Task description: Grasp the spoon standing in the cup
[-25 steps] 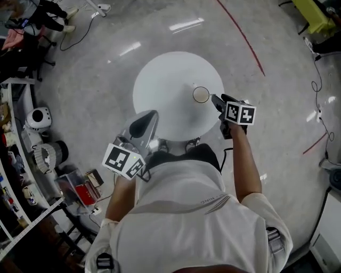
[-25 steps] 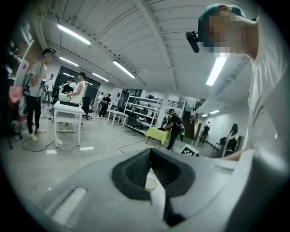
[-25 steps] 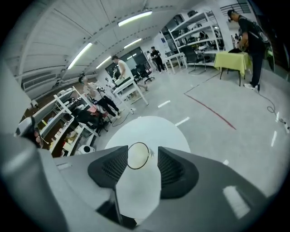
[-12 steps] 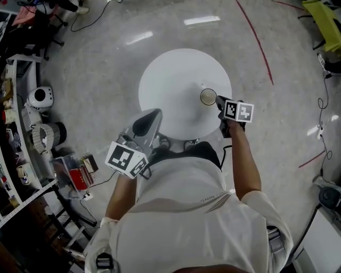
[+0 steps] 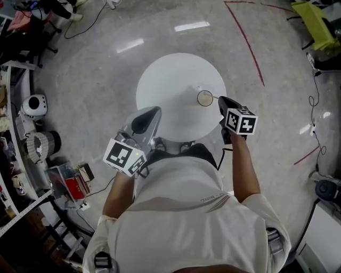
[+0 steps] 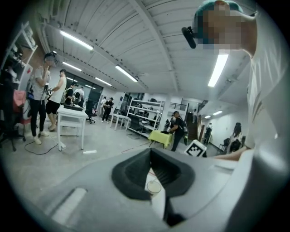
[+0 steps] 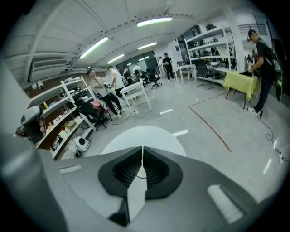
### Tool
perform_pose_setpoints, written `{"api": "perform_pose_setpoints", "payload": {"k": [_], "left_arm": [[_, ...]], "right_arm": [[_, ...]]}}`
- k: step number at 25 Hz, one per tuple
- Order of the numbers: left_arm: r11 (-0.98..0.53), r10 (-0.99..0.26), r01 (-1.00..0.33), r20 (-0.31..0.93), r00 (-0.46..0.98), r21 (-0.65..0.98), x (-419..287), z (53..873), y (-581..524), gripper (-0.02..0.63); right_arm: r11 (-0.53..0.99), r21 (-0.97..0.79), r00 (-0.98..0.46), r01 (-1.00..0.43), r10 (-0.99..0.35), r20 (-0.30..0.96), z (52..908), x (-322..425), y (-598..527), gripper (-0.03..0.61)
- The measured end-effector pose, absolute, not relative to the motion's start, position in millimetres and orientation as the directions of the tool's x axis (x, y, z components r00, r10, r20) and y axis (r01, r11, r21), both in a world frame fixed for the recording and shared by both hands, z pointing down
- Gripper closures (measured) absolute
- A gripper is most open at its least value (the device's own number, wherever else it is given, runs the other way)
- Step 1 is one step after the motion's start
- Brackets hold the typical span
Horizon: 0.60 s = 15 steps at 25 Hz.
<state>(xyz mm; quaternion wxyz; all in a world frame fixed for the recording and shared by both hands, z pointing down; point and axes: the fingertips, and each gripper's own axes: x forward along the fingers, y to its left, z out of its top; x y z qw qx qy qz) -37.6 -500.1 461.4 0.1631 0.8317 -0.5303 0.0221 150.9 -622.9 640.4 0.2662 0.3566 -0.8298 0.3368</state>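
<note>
A small cup (image 5: 205, 98) stands at the right side of a round white table (image 5: 170, 74). A thin spoon (image 5: 199, 88) stands in it, its handle leaning up and to the left. My right gripper (image 5: 219, 101) is just right of the cup with its jaws shut, and the spoon handle shows apart from their tips. In the right gripper view the right gripper (image 7: 142, 148) has its pads meeting over the table (image 7: 136, 136). My left gripper (image 5: 154, 112) hangs over the table's near left edge. In its own view the left gripper (image 6: 150, 153) has its tips together, and the cup (image 6: 154, 186) shows behind them.
The table stands alone on a glossy grey floor with a red line (image 5: 250, 48) to the right. Shelves and a small white robot (image 5: 33, 105) line the left side. A yellow-covered table (image 5: 309, 13) sits at the far right. People stand around tables in the distance (image 7: 102, 86).
The head view has shifted a little. Both grippers keep their places, the right one still beside the cup.
</note>
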Motion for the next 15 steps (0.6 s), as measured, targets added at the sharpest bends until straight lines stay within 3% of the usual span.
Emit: {"api": "perform_pose_setpoints", "payload": {"k": [9,15], "left_arm": [[-0.520,-0.825,-0.823,0.115,0.553,0.230,-26,427,-489,0.612],[-0.582,-0.797,-0.787,0.045,0.602,0.206,-13,391,-485,0.612]], "right_arm": [[0.650,-0.098,-0.619,-0.754,-0.652,0.438,493,139,-581,0.566],[0.671,0.040,-0.635,-0.741,-0.719,0.284,419,134,-543,0.566]]}}
